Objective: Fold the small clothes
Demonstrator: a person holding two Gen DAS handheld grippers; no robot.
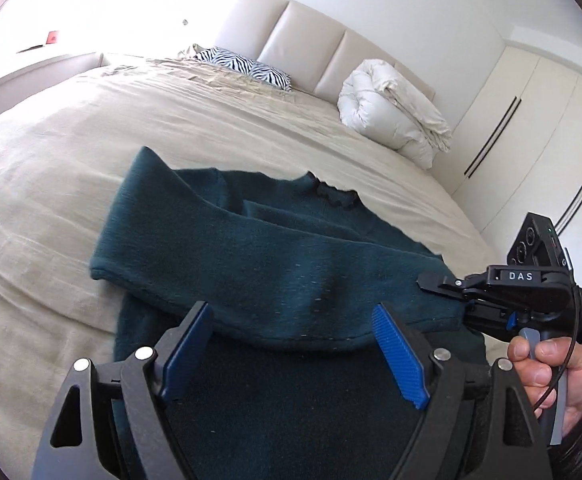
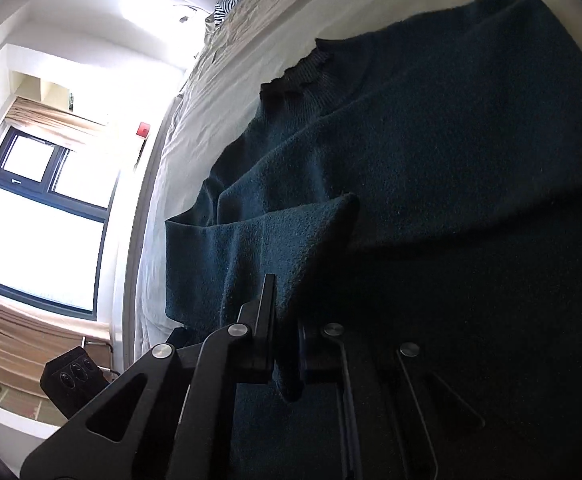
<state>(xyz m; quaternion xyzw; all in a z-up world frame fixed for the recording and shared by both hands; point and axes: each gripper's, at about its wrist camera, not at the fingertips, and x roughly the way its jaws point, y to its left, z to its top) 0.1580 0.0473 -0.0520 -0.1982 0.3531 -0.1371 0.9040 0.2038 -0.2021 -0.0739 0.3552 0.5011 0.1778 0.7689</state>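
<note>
Mid-fold: teal sweater (image 1: 275,256) lies on the bed (image 1: 51,168). Right gripper (image 2: 287,320) pinches its edge, probably the hem. Left gripper (image 1: 295,344) hovers with jaws spread, empty. Next: left grabs the matching edge, both carry it over.

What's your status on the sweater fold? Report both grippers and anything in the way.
Left gripper open, nothing held. Right gripper shut on a fold of the dark teal sweater. Sweater partly folded on the bed. Nothing in the way.
</note>
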